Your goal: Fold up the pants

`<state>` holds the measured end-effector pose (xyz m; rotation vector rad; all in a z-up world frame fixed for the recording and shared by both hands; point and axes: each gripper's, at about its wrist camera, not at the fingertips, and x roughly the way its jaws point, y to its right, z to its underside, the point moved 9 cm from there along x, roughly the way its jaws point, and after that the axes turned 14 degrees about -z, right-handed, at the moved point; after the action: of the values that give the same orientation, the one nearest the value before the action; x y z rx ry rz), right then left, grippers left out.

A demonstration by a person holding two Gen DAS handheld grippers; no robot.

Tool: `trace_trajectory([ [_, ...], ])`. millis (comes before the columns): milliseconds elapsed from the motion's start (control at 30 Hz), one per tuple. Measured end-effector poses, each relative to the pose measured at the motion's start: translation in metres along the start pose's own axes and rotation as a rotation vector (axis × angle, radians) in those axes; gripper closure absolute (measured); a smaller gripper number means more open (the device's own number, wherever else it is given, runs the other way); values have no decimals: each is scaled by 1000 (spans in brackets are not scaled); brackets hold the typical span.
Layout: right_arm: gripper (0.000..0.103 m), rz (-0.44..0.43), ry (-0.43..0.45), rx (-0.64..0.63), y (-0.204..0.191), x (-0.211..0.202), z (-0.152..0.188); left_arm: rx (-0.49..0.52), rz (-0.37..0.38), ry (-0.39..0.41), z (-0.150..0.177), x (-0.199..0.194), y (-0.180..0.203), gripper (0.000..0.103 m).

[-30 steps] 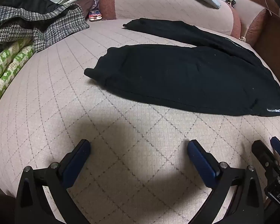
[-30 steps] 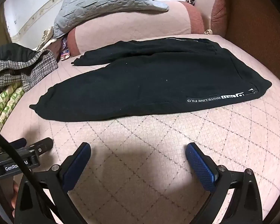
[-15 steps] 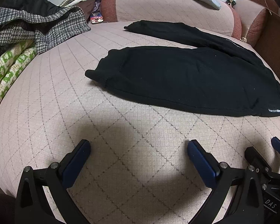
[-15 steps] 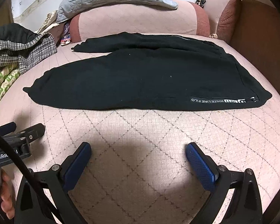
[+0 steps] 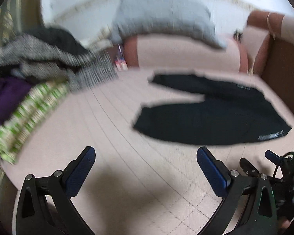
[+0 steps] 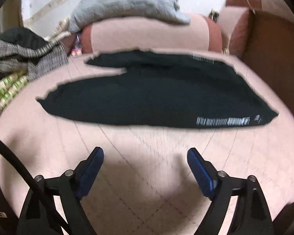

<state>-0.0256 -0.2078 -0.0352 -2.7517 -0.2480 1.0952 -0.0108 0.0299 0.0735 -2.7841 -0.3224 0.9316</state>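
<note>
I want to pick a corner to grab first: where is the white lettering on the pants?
In the right wrist view the white lettering runs along the black pants' near edge, toward their right corner.

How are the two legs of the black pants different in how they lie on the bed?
The near leg looks broad and reaches further left; the far leg looks narrow and ends shorter. The near leg carries white lettering close to the waist; the far leg shows fainter marks. Both lie flat, unfolded, joined at the right.

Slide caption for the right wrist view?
Open right tool above pink quilted bed; black pants lie flat, unfolded, ahead.
</note>
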Motion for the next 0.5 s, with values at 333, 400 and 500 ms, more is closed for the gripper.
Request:
trace_trajectory([
  [333, 13, -6, 176, -57, 36, -89, -141, -36, 58, 179, -164, -51, -36, 0],
  [400, 13, 27, 170, -43, 61, -93, -174, 3, 106, 169, -194, -43, -26, 0],
  [500, 13, 93, 169, -22, 94, -93, -218, 68, 100, 167, -226, -24, -8, 0],
])
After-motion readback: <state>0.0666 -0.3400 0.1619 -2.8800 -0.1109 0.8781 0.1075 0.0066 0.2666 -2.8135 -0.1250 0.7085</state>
